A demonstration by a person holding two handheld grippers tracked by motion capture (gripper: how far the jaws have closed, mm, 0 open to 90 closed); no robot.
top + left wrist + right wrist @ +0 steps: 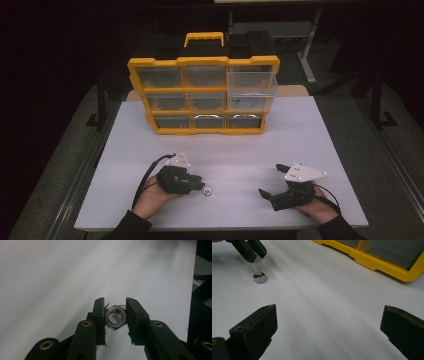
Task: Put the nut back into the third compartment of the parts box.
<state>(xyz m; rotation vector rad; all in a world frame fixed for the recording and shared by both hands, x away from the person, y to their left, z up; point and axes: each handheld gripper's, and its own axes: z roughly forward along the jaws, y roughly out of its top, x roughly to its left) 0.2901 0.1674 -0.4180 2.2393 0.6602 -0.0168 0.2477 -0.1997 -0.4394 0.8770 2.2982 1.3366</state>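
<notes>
The left hand-held gripper [115, 312] is closed on a steel hex nut [115, 317], its two jaws pressing on opposite sides of it near the tips, low over the white counter [240, 145] toward the near edge, left of the middle. A second nut [260, 277] lies loose on the counter just beside and below those jaws, as the right gripper view shows. The main risk, as I judge it, is the shallow hold: the nut is smooth, hard and gripped only at the jaw ends, so a quick lift or a twist of the wrist could let it pivot out, drop and roll toward the near edge. The loose nut is close enough that a sideways sweep of the jaws could knock it away too. The right hand-held gripper [272, 181] rests near the near right corner with its jaws spread wide and nothing between them, well apart from both nuts, so it offers no support if the held one slips. The yellow organiser [202, 95] stands at the far edge with its upper right drawer [251, 82] pulled out; carrying the nut that far on a marginal pinch is where a drop seems most likely, and a careless approach could bump the protruding drawer.
</notes>
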